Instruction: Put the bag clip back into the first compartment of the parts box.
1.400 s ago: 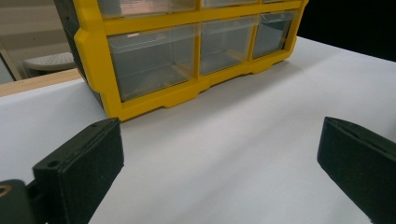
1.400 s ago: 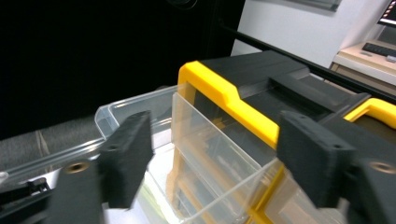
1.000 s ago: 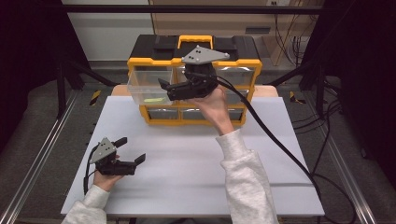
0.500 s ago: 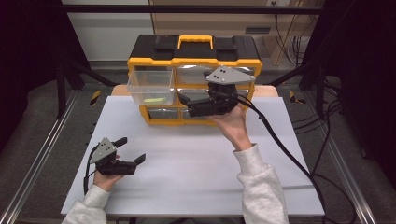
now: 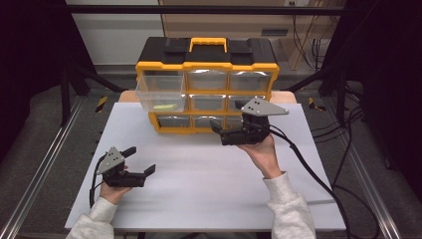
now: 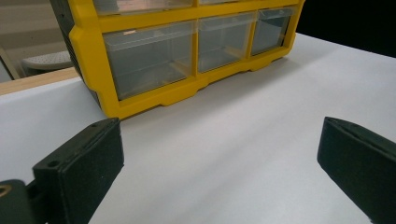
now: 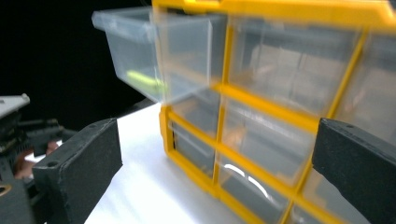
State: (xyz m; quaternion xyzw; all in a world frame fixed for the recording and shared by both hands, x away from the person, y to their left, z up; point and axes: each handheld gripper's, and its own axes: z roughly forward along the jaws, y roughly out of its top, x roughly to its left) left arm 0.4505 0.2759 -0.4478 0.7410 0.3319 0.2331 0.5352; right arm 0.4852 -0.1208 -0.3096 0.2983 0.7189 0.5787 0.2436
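Standing at the back of the white table [image 5: 199, 184], the yellow-and-black drawer organizer [image 5: 206, 64] has its top-left clear drawer [image 5: 160, 92] pulled well out, with a small yellow-green item [image 5: 164, 107] lying inside. The right gripper [image 5: 219, 130] hovers just in front of the lower drawers, jaws spread wide and holding nothing. The left gripper [image 5: 142, 164] rests near the table's front left, also released and empty, well apart from the cabinet. That drawer looks like thin, stiff, smooth plastic, probably light and slippery, so it would likely handle best by its front wall or lip, pushed squarely so it does not jam in the frame.
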